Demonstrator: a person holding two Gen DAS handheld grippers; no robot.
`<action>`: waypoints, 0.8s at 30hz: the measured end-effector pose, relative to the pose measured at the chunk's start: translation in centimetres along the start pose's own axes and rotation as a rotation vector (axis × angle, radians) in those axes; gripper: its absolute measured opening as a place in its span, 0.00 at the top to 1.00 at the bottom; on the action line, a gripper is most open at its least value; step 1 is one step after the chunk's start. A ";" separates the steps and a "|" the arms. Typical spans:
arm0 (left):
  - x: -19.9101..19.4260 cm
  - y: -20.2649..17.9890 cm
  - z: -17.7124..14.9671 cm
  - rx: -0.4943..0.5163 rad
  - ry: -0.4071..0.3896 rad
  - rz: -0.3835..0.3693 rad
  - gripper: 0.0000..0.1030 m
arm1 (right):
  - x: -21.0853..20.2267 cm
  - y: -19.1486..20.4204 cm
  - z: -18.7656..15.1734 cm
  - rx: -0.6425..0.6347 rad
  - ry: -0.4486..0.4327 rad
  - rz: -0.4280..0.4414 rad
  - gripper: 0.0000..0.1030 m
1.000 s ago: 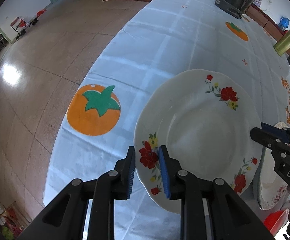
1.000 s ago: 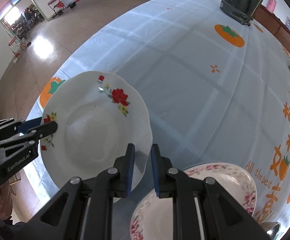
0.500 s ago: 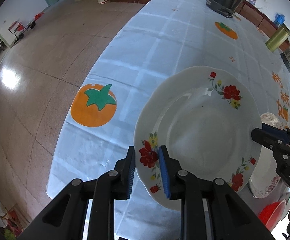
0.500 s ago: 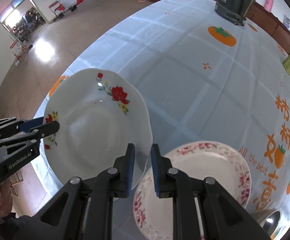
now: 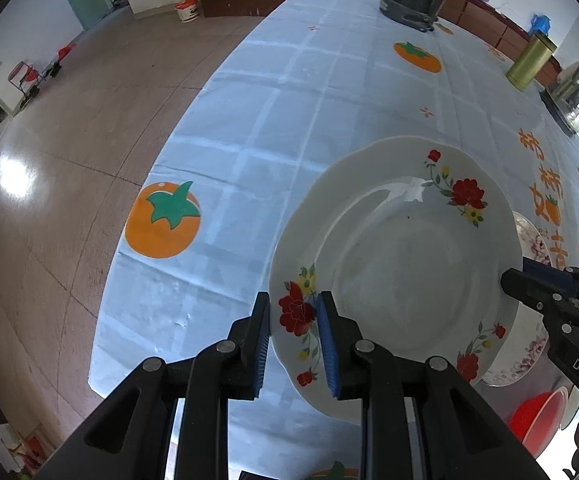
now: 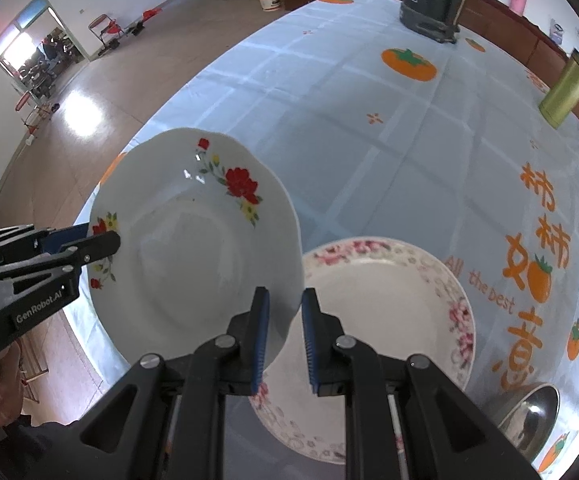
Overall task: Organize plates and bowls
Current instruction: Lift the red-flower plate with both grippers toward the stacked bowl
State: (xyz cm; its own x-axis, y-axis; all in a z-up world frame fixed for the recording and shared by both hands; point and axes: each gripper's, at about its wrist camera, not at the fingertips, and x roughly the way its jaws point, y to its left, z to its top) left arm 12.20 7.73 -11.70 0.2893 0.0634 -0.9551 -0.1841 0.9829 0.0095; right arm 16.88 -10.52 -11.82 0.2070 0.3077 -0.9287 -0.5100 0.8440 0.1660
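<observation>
My two wrist cameras each look steeply down along their own tongs onto the desk (image 5: 289, 120), close in. Both share the red-flowered plate (image 5: 401, 264): right of centre in the left view, left of centre in the right view. Each also catches the other tongs at its frame edge.

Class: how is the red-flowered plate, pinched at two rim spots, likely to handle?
The plate looks glazed and glossy, so probably slippery between the left tongs and right tongs. It seems ceramic: stiff, likely breakable if dropped.
</observation>
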 end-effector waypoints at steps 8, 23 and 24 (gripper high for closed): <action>-0.4 -1.9 -0.5 0.033 -0.002 -0.002 0.75 | -1.0 -1.4 -1.6 0.030 -0.010 -0.003 0.84; -0.8 -4.9 -0.9 0.072 -0.009 -0.012 0.75 | -1.8 -3.7 -3.7 0.072 -0.015 -0.013 0.84; -0.8 -5.1 -0.9 0.075 -0.009 -0.013 0.75 | -1.9 -3.8 -3.9 0.074 -0.016 -0.013 0.84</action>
State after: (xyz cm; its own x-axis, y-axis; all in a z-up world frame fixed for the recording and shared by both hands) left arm 12.03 2.50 -11.25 0.3002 0.0515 -0.9525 -0.1096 0.9938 0.0192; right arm 15.23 -16.03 -12.00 0.2266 0.3025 -0.9258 -0.4438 0.8782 0.1783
